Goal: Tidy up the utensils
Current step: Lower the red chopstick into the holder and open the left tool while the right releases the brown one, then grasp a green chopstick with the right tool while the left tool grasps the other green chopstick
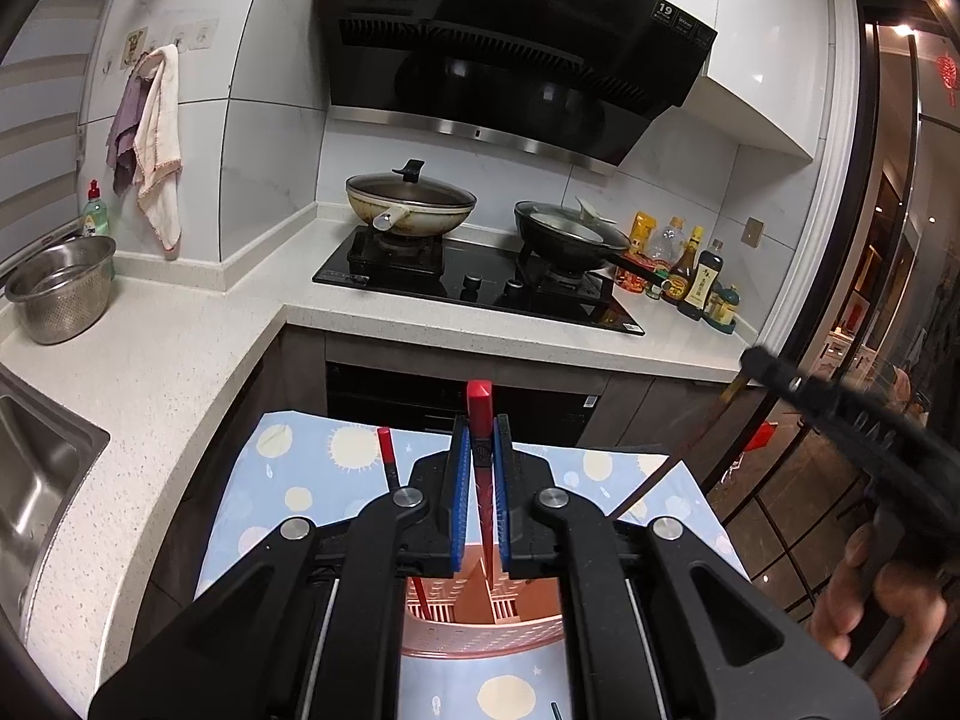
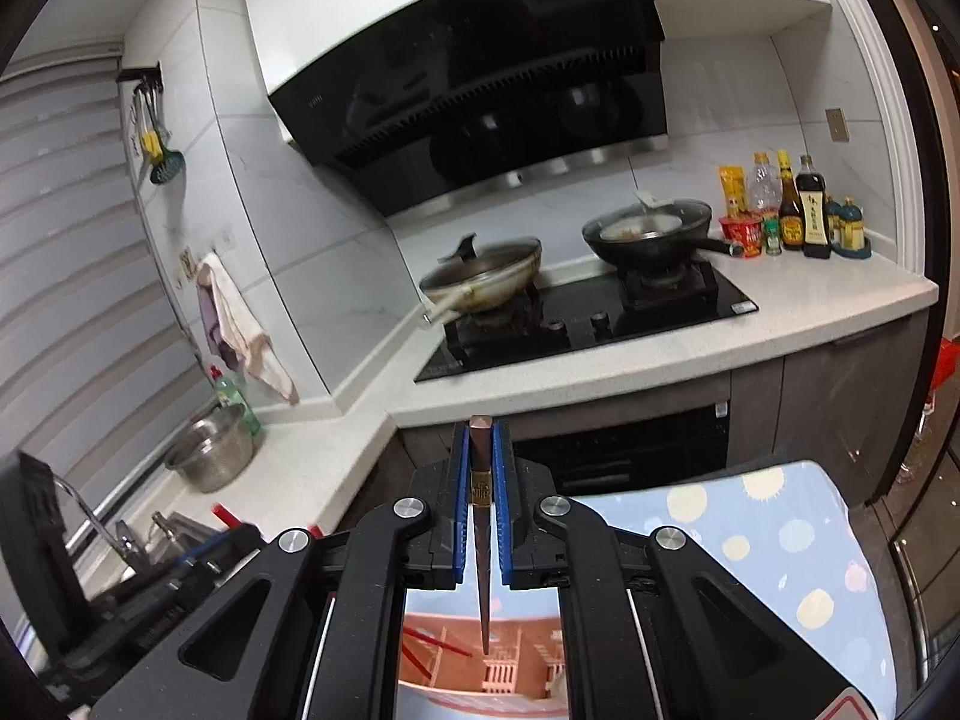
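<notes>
The pink basket (image 1: pixel 480 618) sits on the blue cloth (image 1: pixel 282 498) with pale sun spots, and everything here is placed from it.

The left gripper (image 1: pixel 480 480) hangs just above the basket, its blue pads closed on a red chopstick (image 1: pixel 480 420). The stick stands nearly upright between the pads: its blunt red end pokes out above them, and its thin tip points down into the basket, near the middle divider. Its long axis runs top to bottom along the gap between the fingers.

A second red chopstick (image 1: pixel 389 462) already stands in the basket's left part, leaning, with its red top above and to the left of the left gripper's fingers.

The right gripper (image 2: pixel 480 492) is also above the basket (image 2: pixel 474 660), clamped on a brown chopstick (image 2: pixel 480 516). That stick is upright too, its square butt end above the pads and its point aimed down at the basket's slotted floor; whether the tip touches the floor cannot be told. In the left wrist view a hand (image 1: pixel 882 594) holds this gripper to the right of the basket.

Red sticks (image 2: pixel 432 645) lie slanted inside the basket's left part.
</notes>
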### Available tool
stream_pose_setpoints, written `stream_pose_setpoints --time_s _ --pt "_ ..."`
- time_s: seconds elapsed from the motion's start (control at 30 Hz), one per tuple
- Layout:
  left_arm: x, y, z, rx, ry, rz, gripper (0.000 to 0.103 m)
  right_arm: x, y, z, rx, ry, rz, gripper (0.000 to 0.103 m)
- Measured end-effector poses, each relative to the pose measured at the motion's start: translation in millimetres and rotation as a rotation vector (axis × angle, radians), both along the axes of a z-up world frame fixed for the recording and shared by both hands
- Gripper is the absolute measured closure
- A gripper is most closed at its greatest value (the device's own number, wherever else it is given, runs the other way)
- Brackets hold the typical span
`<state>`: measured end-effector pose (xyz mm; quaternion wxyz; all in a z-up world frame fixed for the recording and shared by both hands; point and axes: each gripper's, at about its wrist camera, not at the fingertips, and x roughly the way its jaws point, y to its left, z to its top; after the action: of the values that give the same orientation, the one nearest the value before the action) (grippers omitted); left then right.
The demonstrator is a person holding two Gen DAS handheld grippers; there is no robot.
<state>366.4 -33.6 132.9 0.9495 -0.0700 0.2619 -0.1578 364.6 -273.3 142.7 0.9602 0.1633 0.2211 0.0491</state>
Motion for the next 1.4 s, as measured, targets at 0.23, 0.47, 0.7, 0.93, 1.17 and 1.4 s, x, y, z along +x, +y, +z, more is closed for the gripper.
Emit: stream_pose_setpoints --time_s 0.23,0.47,0.7,0.93,1.17,1.4 --pt "6 -1 -11 0.003 0.032 -0.009 0.095 8 4 -31 -0.023 0.074 0.003 0.09" --pt "0 -2 -17 0.029 0.026 0.025 0.055 -1 3 -34 -0.044 0.067 -0.009 0.071" --pt "-9 0 -16 0.026 0.035 0.029 0.055 -16 7 -34 -0.061 0.07 0.001 0.067" --pt "-27 3 -14 0.033 0.035 0.028 0.055 -42 14 -38 -0.086 0.084 0.015 0.067" --pt "-59 9 -24 0.044 0.061 0.023 0.055 -84 17 -58 -0.093 0.144 0.025 0.067" --pt "-104 21 -61 0.058 0.135 0.025 0.055 -135 19 -88 -0.102 0.207 0.021 0.067"
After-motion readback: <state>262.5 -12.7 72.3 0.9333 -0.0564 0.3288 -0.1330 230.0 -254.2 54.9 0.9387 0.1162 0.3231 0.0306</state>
